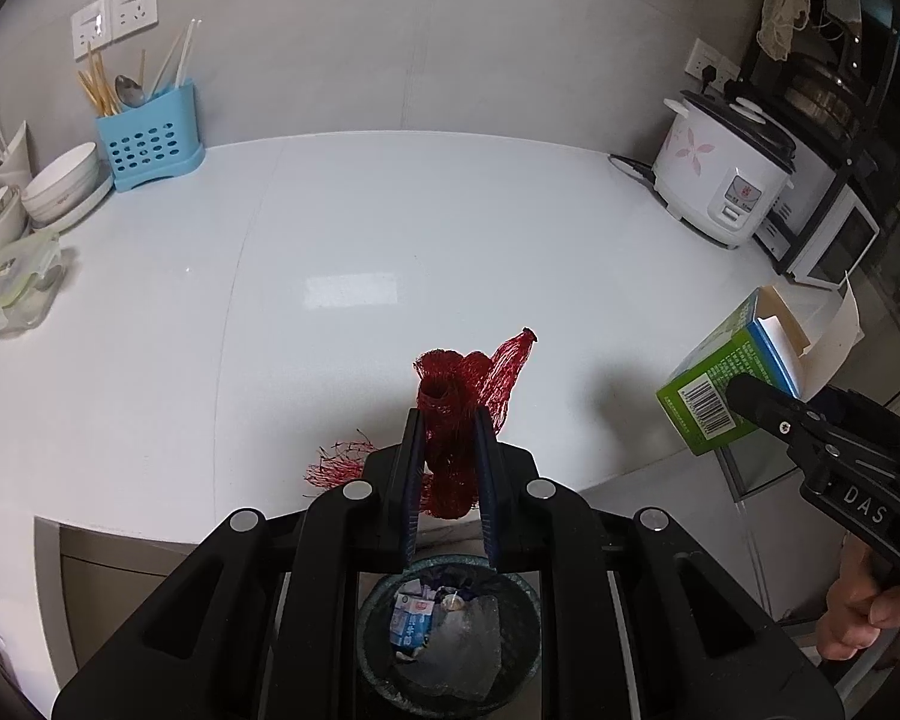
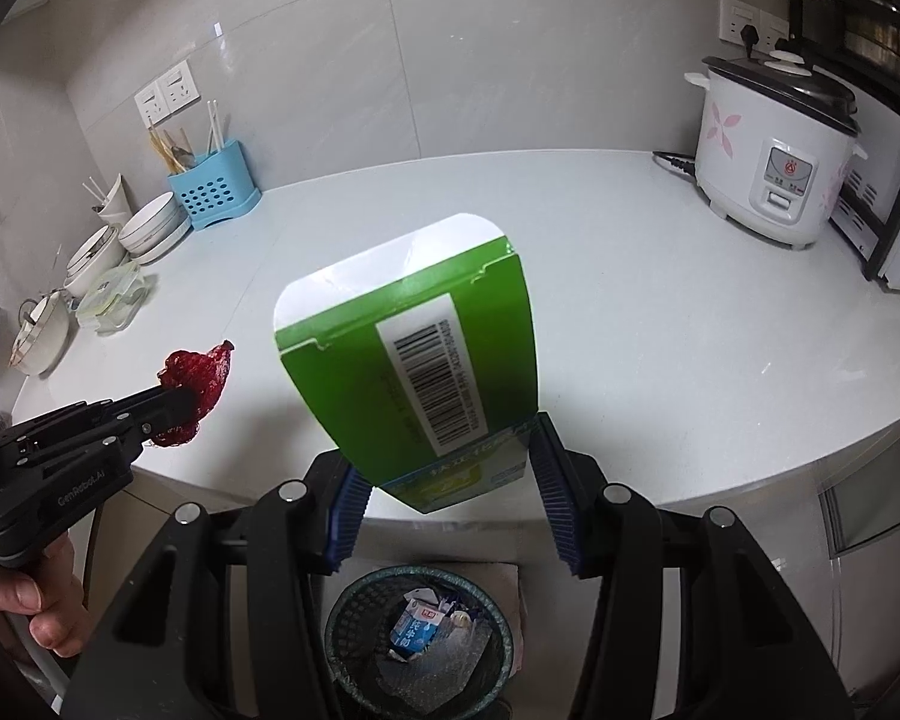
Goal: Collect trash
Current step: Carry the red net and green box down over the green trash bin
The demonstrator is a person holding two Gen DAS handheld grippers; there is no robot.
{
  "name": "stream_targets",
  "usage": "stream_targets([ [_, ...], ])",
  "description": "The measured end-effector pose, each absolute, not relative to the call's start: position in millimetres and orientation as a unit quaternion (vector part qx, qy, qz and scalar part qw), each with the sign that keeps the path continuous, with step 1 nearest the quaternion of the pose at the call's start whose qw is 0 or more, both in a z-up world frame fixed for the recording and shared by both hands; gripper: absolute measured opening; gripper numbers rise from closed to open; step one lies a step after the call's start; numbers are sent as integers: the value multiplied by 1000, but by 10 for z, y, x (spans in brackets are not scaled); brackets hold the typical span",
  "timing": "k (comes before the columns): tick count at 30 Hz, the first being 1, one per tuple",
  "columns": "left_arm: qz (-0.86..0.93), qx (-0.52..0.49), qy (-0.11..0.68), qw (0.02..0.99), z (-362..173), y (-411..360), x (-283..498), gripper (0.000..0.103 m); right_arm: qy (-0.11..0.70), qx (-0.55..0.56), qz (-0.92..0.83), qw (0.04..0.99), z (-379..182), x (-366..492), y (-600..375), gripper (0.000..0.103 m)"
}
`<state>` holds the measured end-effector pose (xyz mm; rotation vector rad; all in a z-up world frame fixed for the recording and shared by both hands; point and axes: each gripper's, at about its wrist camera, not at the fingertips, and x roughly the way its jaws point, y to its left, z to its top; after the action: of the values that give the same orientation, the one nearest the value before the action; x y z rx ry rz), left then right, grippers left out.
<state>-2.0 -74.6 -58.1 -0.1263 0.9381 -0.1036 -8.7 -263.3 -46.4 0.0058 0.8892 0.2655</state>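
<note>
Progress: counter [image 1: 390,210] seemingly cleared | left gripper [image 1: 447,420] clamps red net [image 1: 456,384], right gripper [image 2: 444,468] grips green carton [image 2: 414,348], both past the counter's front edge | bin [image 2: 354,618] below; drops remain.

Even daylight-white light, both my views sharp in the middle

A pale patch of glare sits on my white counter [image 1: 354,291], and a soft shadow falls right of the red net [image 1: 468,396]. Both lenses bend the counter edge and walls, corners go black, and the box [image 2: 414,360] top is washed out white.
</note>
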Motion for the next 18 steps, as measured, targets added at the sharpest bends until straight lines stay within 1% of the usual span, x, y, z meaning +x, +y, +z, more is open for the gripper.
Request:
stream_targets([
  [10, -60, -57, 461, 884, -866, -829, -389, 15, 439, -7, 151, 886, -660, -430, -2577, 48],
  [18, -64, -64, 477, 874, -1168, -826, -660, 15, 456, -18, 159, 876, -937, -638, -2538, 48],
])
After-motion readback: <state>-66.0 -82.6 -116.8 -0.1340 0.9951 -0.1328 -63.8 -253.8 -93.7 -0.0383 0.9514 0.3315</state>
